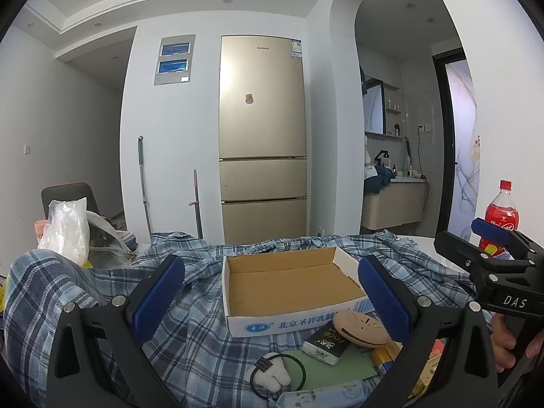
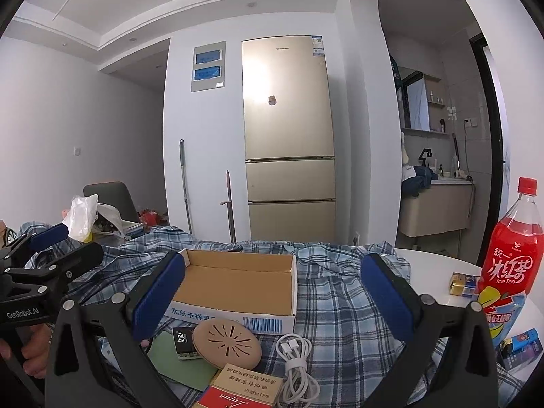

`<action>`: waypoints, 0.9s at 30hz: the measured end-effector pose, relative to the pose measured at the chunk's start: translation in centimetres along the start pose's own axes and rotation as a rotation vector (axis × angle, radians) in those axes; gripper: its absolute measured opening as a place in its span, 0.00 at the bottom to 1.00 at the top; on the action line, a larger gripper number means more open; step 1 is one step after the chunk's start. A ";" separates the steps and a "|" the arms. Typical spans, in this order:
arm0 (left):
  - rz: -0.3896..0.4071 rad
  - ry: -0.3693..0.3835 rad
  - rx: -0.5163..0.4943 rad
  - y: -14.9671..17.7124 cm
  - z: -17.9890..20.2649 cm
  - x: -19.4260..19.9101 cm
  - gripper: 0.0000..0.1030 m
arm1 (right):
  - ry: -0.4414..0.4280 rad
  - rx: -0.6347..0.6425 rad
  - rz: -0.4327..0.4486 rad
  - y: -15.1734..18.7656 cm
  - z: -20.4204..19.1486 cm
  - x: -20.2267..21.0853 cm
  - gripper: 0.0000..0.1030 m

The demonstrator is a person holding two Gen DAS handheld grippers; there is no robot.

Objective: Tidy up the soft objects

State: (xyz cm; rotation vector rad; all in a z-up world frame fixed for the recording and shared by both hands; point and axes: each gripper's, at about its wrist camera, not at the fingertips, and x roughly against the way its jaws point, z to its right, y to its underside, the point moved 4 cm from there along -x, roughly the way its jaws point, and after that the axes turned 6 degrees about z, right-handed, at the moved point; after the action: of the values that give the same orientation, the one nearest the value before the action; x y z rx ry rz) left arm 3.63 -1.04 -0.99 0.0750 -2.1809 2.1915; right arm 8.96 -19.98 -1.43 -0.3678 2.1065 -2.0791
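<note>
A blue plaid shirt [image 1: 190, 326] [image 2: 340, 306] lies spread and rumpled over the table. On it stands an empty cardboard box [image 1: 292, 275] [image 2: 238, 282]. In front of the box lie a small white plush toy [image 1: 270, 372] inside a dark hair tie, a black tissue pack [image 1: 326, 341] and a beige round disc [image 1: 360, 329] [image 2: 227, 341]. My left gripper [image 1: 272, 292] is open above the shirt, its fingers framing the box, nothing held. My right gripper [image 2: 272, 292] is also open and empty, hovering over the box's right side.
A coiled white cable [image 2: 295, 363], a red cigarette carton [image 2: 238, 391] and a green card [image 1: 340, 363] lie near the front. A red ice tea bottle [image 2: 513, 248] and small packets stand at the right. A white plastic bag [image 1: 68, 231] sits at the left, a fridge [image 1: 261, 136] behind.
</note>
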 end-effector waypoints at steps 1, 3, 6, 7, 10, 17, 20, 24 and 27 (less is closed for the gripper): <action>0.002 0.000 0.000 0.0 0.0 0.0 1.00 | -0.001 0.002 -0.003 0.0 0.0 0.0 1.00; 0.003 0.000 0.001 -0.1 0.0 0.0 1.00 | 0.000 0.007 -0.003 0.0 -0.1 0.0 1.00; 0.001 -0.001 -0.001 -0.1 0.0 0.0 1.00 | -0.002 0.007 0.000 -0.1 -0.1 0.1 1.00; 0.002 -0.005 -0.001 -0.1 0.0 0.0 1.00 | -0.003 0.005 0.001 -0.2 0.0 0.1 1.00; 0.004 -0.012 -0.005 -0.2 0.0 0.1 1.00 | -0.010 -0.005 0.016 -0.3 0.1 0.4 1.00; -0.002 -0.014 -0.006 -0.2 0.0 0.2 1.00 | -0.005 0.028 0.008 -0.3 -0.6 0.2 1.00; 0.001 -0.015 -0.012 -0.2 0.0 0.3 1.00 | -0.005 0.037 0.017 -0.4 -0.8 0.4 1.00; -0.015 -0.007 -0.014 -0.1 0.1 -0.1 1.00 | -0.002 0.022 0.011 -0.3 -0.5 0.2 1.00; -0.021 -0.016 0.000 -0.2 -0.1 -0.3 1.00 | 0.008 0.014 0.008 -0.2 -0.2 0.3 1.00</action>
State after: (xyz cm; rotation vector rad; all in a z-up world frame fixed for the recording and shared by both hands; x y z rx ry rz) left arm 3.95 -0.98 -0.83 0.1161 -2.1780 2.1875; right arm 8.66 -19.88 -1.17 -0.3499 2.0937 -2.0926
